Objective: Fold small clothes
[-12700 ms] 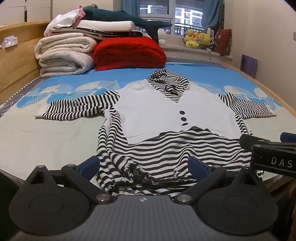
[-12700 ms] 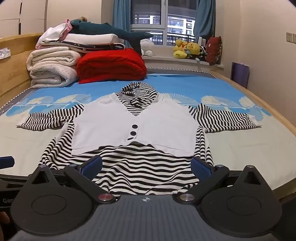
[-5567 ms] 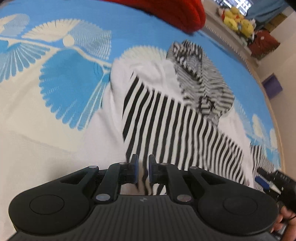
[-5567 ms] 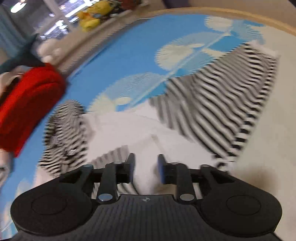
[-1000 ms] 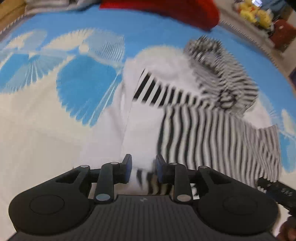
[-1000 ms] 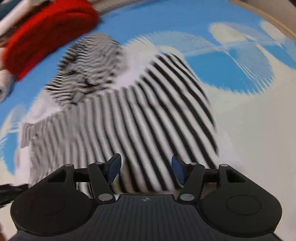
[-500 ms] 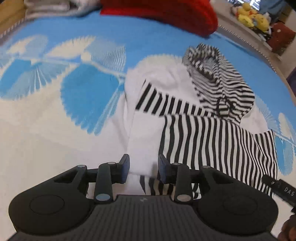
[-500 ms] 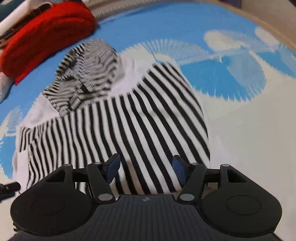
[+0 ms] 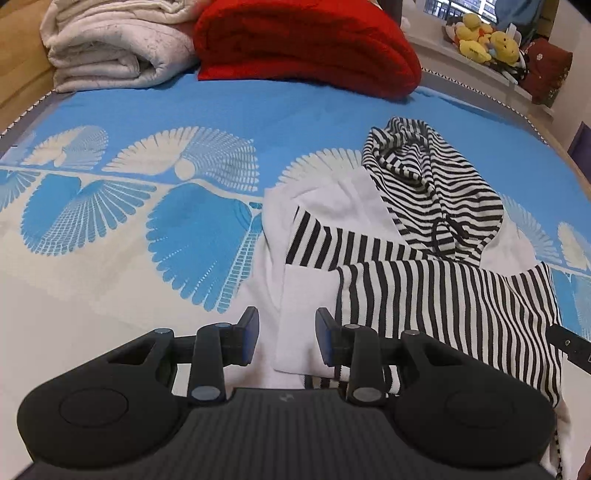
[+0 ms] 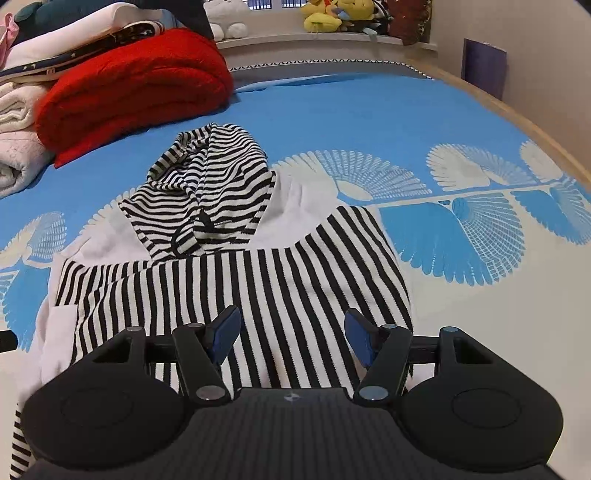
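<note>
- Bedroom setting: a bed covered by a blue and white sheet (image 9: 155,229) with a fan pattern serves as the work surface; a red folded blanket (image 9: 306,40) and a pale folded blanket (image 9: 110,40) lie at the far end, and soft toys (image 10: 325,14) line the windowsill.
- Striped hooded top (image 10: 266,280) lies flat on the sheet near the front edge, both sleeves laid across the chest, hood (image 10: 210,188) uppermost and pointing toward the blankets.
- Left gripper (image 9: 284,334): fingers apart, nothing pinched; the white side panel (image 9: 295,317) lies below the gap, untouched as far as can be seen.
- Right gripper (image 10: 291,334): fingers wide apart, hanging over the striped sleeve (image 10: 332,266), holding nothing.
- Judgement: sleeve folds appear complete; the lengthwise fold, bringing hem and hood end together, looks to be next.
- Recommended practice: take each corner at the same end, through all layers at once, so the crossed sleeves do not slide out.
- Lift both corners evenly and carry them level; uneven height would skew the fold line.
- Risk: the bulky hood may bunch; lay it flat before pressing the fold down.
</note>
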A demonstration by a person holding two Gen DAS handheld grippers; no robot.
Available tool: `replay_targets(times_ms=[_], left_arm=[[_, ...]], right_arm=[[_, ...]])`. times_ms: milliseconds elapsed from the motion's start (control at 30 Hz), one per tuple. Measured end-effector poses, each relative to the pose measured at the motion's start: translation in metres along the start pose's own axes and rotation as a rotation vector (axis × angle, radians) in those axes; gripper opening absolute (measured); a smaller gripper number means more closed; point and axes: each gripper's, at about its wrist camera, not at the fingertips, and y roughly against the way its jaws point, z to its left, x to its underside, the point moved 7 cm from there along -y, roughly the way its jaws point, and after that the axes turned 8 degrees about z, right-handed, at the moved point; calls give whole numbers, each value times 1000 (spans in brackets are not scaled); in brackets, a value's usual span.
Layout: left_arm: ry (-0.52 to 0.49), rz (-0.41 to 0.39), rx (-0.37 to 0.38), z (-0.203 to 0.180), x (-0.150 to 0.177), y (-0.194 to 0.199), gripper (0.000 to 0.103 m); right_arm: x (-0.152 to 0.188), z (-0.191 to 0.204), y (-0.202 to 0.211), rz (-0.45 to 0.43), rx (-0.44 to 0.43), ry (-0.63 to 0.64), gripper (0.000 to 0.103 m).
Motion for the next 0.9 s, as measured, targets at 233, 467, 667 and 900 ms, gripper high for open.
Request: replay_targets(times_ms=[233,467,667,900], left_arm=[[1,-19,6,-2,-4,12,38],[63,-44,32,-8,-15,24,39],[87,-75,42,-35,-22,27,42],[72,-72,8,-71,-19,16,42]], right_arm=[[-4,3,5,-35,18,29,64],[-6,1,9,-56,25,46,64],[-8,-10,19,-72,17,33,64],[-10,-42,25,-58,11,7,64]])
